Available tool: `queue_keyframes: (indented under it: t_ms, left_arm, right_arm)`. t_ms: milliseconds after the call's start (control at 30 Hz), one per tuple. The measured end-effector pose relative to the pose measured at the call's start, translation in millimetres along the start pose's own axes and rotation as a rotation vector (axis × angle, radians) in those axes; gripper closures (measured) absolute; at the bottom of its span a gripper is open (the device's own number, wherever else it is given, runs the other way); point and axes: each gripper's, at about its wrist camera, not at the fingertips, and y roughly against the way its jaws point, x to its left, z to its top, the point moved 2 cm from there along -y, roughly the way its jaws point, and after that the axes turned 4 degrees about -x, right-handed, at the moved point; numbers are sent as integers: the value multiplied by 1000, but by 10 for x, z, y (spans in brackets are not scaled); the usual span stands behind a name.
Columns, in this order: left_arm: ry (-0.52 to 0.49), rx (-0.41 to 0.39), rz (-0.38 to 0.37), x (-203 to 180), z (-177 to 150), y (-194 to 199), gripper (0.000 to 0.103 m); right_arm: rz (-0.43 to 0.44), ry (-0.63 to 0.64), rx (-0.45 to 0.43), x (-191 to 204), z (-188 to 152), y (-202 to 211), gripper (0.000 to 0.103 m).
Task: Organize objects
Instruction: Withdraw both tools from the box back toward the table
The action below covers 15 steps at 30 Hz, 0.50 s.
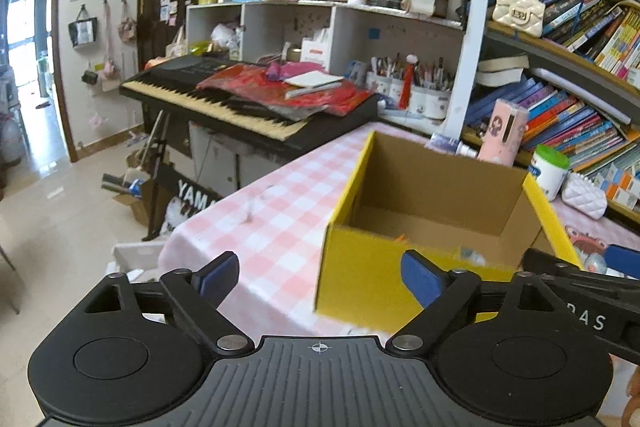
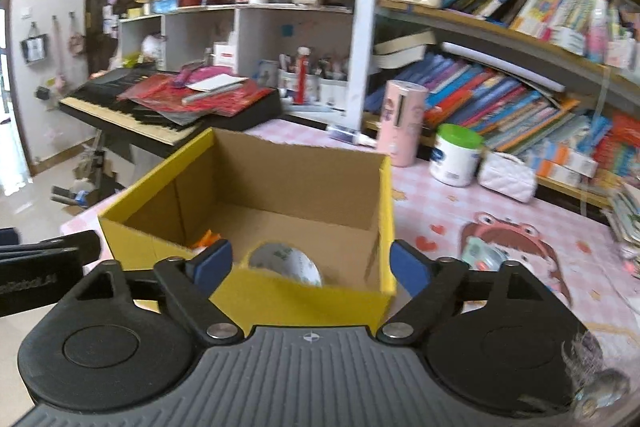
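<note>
On the checkered worktop (image 1: pixel 280 211), left tongs (image 1: pixel 320 277) and right tongs (image 2: pixel 310 267) are gaping wide, gripping nothing, facing yellow box (image 2: pixel 280 195) holding tape roll (image 2: pixel 286 263).

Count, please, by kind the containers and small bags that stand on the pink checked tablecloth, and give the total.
Yellow cardboard box: 1
Pink cylinder tube: 1
White jar with green lid: 1
White quilted purse: 1
Total: 4

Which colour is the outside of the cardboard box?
Yellow; the inside is plain brown. The box shows best in the right wrist view.
</note>
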Motion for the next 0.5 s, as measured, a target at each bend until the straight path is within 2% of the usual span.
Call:
queue_keyframes:
  t_ms: [200,500]
  left_arm:
    - [-56,27,40,89,-220,204,8]
    - [-88,76,50,227,-475,489,4]
  right_arm:
    - [-73,1,47,104,-237,221,4]
    - [-83,-4,99,285,-530,549,0]
